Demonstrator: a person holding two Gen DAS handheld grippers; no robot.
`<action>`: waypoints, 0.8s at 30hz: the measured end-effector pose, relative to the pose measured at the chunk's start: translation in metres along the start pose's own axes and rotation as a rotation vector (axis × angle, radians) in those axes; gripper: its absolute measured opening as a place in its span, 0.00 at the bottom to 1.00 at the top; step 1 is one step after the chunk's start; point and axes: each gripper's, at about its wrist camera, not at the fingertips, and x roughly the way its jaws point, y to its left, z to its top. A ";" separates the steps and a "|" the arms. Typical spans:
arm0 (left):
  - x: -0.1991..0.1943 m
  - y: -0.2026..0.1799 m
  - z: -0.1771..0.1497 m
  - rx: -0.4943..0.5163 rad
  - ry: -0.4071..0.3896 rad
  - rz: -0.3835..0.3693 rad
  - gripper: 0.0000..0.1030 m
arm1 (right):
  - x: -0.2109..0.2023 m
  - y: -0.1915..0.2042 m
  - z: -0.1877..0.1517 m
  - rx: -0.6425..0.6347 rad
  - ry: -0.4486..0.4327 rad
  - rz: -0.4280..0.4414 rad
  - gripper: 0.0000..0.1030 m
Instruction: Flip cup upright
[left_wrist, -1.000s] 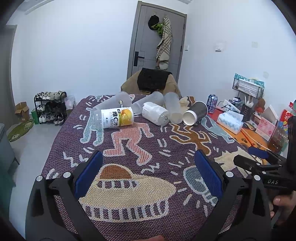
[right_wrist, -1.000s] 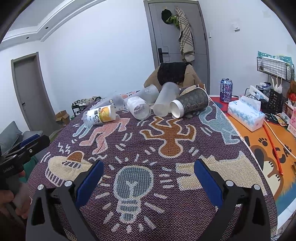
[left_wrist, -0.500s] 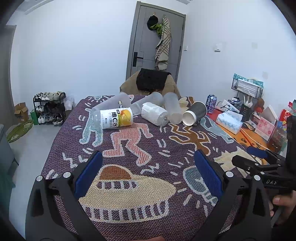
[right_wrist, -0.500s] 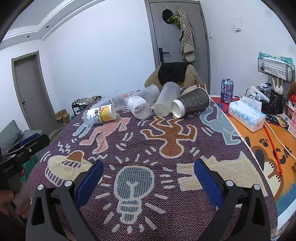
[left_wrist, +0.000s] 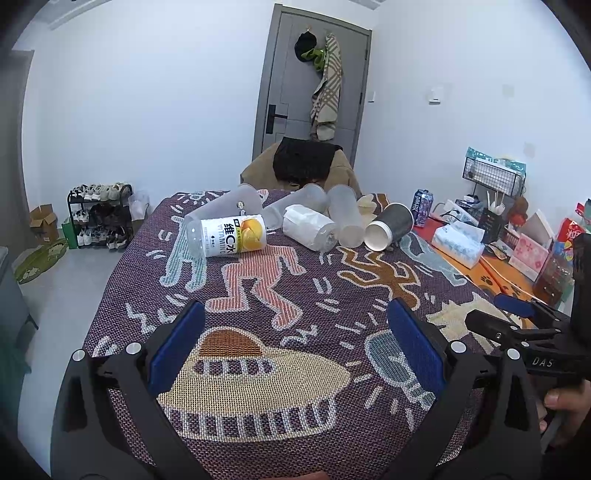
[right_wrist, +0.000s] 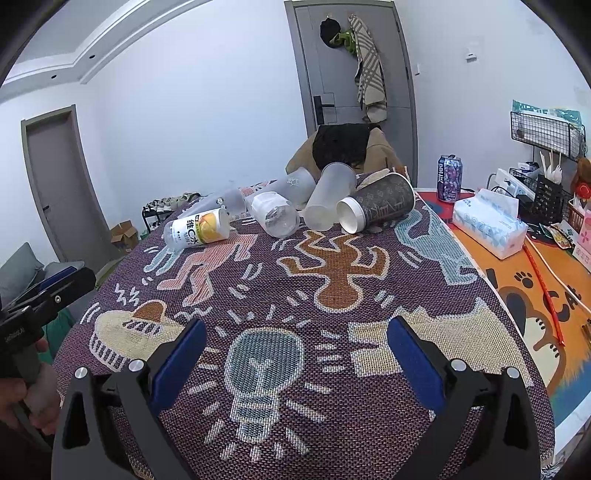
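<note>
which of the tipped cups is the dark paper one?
The dark patterned paper cup, rightmost of the pile on the woven cloth, white rim facing the cameras. The others are frosted or clear plastic, like the orange-label cup at far left.

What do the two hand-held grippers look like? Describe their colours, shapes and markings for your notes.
Both the left gripper and the right gripper have angular matte-black frames dotted with silver bolts. Each finger carries a flat royal-blue pad. Seen from the side, the right gripper's body bears white lettering reading "DAS". A bare hand grips the left gripper's handle; no cables show.
</note>
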 end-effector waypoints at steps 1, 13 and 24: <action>0.000 0.000 0.000 -0.001 0.000 0.000 0.95 | -0.001 0.000 0.000 0.001 -0.001 0.001 0.93; -0.004 -0.001 0.000 -0.005 -0.002 0.000 0.95 | -0.002 -0.002 -0.002 0.007 0.000 0.001 0.94; 0.002 0.013 0.004 -0.041 0.003 0.017 0.95 | 0.004 0.002 0.012 -0.027 0.008 0.013 0.94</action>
